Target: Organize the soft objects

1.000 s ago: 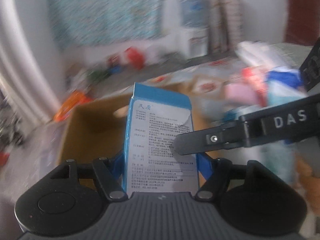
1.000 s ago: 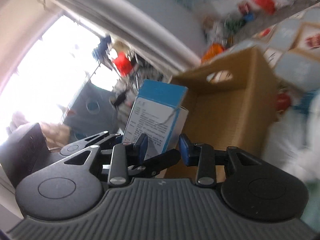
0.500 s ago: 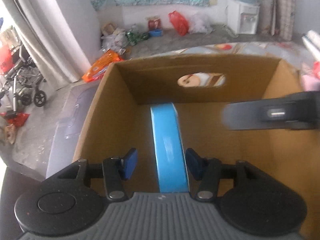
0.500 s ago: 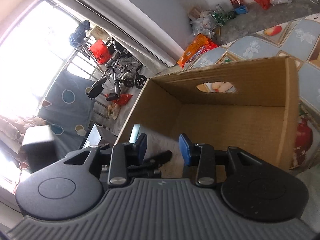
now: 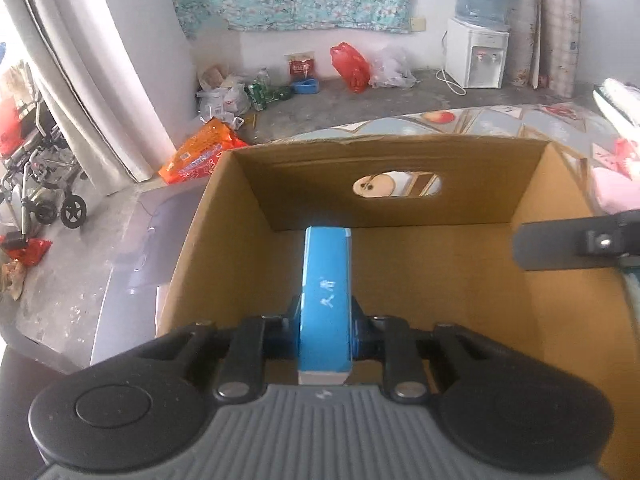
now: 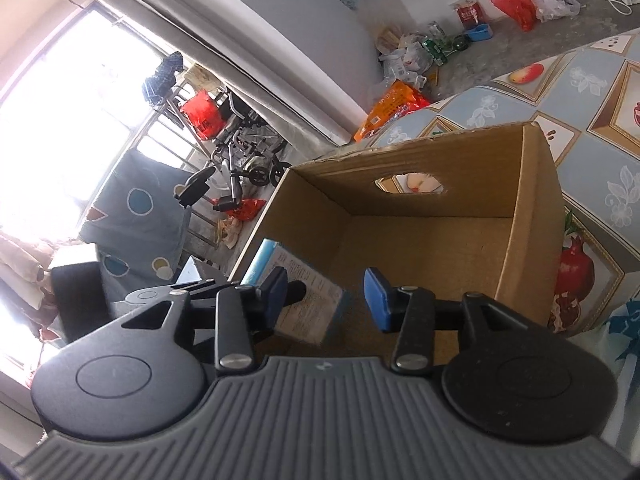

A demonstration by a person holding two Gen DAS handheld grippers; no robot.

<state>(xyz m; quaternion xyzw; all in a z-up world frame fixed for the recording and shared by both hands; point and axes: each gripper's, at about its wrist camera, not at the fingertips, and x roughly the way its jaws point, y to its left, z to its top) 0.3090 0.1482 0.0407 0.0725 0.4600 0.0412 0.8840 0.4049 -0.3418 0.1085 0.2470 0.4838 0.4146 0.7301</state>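
A blue and white carton (image 5: pixel 326 300) stands on edge inside an open brown cardboard box (image 5: pixel 400 160). My left gripper (image 5: pixel 325 330) is shut on the carton's two flat sides, low in the box near its front wall. The carton also shows in the right wrist view (image 6: pixel 306 304), at the box's left side. My right gripper (image 6: pixel 326 296) is open and empty, above the box's (image 6: pixel 520 216) near part, to the right of the carton. One finger (image 5: pixel 576 244) of it shows at the right of the left wrist view.
The box stands on a table with a fruit-patterned cloth (image 6: pixel 592 92). Pink and white soft things (image 5: pixel 616 184) lie to the right of the box. Beyond are a concrete floor with bags, a water dispenser (image 5: pixel 476 52), a curtain and a wheelchair (image 5: pixel 36 188).
The left gripper has carried the carton from above the box down into it, opened for a moment, and shut on it again. The right gripper has pulled back to the right.
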